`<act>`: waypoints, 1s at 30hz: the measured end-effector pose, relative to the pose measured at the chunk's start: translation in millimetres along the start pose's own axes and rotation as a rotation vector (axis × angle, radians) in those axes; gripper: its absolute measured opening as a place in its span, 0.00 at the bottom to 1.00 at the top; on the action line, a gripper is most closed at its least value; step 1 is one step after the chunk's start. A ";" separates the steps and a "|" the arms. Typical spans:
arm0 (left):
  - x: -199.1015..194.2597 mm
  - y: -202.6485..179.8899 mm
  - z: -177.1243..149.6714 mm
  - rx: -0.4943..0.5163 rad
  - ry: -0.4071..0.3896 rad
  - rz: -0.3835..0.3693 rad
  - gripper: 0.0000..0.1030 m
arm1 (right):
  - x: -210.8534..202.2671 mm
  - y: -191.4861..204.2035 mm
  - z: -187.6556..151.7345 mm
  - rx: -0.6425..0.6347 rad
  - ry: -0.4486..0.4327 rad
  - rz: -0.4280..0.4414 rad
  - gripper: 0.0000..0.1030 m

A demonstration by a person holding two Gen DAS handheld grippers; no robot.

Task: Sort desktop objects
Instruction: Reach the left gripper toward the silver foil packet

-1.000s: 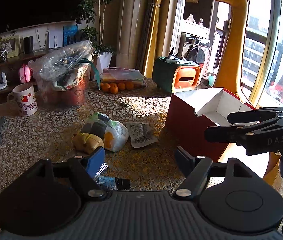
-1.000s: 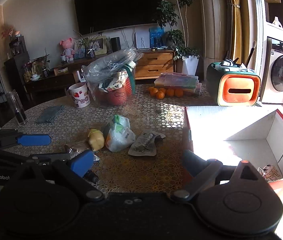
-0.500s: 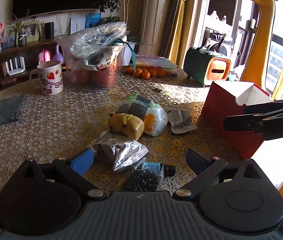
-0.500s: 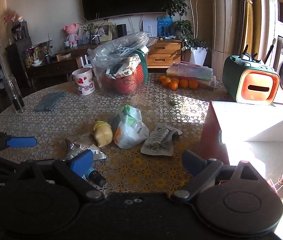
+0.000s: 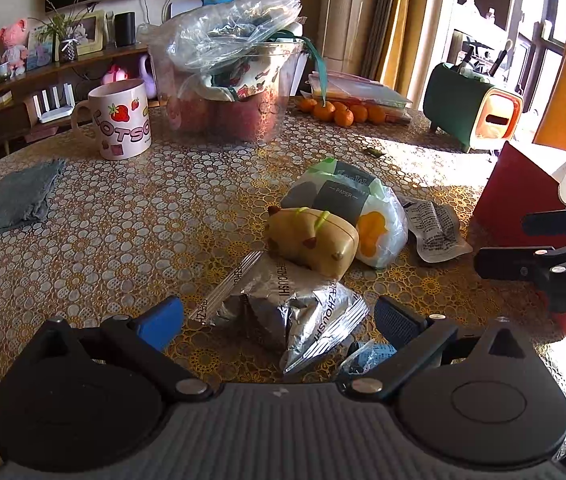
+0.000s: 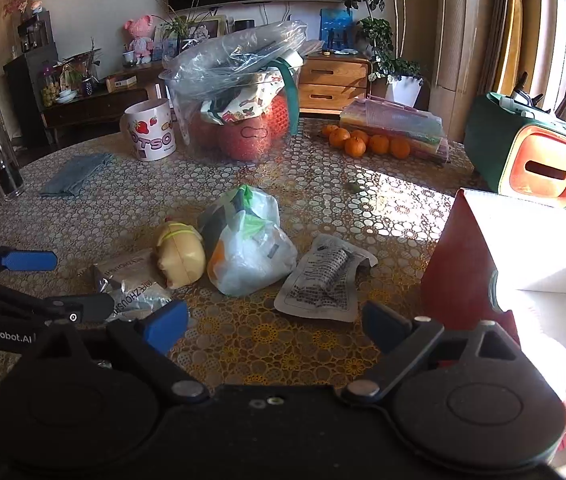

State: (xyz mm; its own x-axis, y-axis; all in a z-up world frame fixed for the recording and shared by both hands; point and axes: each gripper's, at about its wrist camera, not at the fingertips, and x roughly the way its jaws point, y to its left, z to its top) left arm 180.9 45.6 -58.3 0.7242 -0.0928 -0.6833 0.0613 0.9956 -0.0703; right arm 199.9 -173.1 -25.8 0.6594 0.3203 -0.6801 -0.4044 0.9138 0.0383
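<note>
In the left wrist view my left gripper (image 5: pixel 279 322) stands wide open low over the table. A crumpled silver foil packet (image 5: pixel 283 308) lies between its fingers, and the pads do not press on it. A small blue-labelled bottle (image 5: pixel 367 356) lies by the right finger. Beyond are a yellow toy (image 5: pixel 311 240), a white plastic bag (image 5: pixel 351 208) and a grey sachet (image 5: pixel 435 228). My right gripper (image 6: pixel 277 324) is open and holds nothing, with the sachet (image 6: pixel 323 280) just ahead of it. The red box (image 6: pixel 467 272) stands open at its right.
A strawberry mug (image 5: pixel 121 120), a clear tub stuffed with bags (image 5: pixel 235 92), several oranges (image 6: pixel 363 142) and a green and orange holder (image 6: pixel 531 156) stand at the back. A grey cloth (image 5: pixel 23 200) and a glass (image 6: pixel 1 160) are at the left.
Both grippers have come down and forward toward the pile. The left jaws have spread wider, and the foil packet now lies between them.
</note>
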 end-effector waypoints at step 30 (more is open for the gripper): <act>55.5 -5.5 2.5 0.087 0.038 -0.055 0.99 | 101.1 -32.0 1.2 0.021 0.064 -0.069 0.88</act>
State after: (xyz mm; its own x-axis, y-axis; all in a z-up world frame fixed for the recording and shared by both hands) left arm 222.5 35.0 -94.0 0.6913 -0.1462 -0.7076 0.1609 0.9859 -0.0465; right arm 280.2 -169.6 -94.9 0.6431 0.2408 -0.7269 -0.3455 0.9384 0.0052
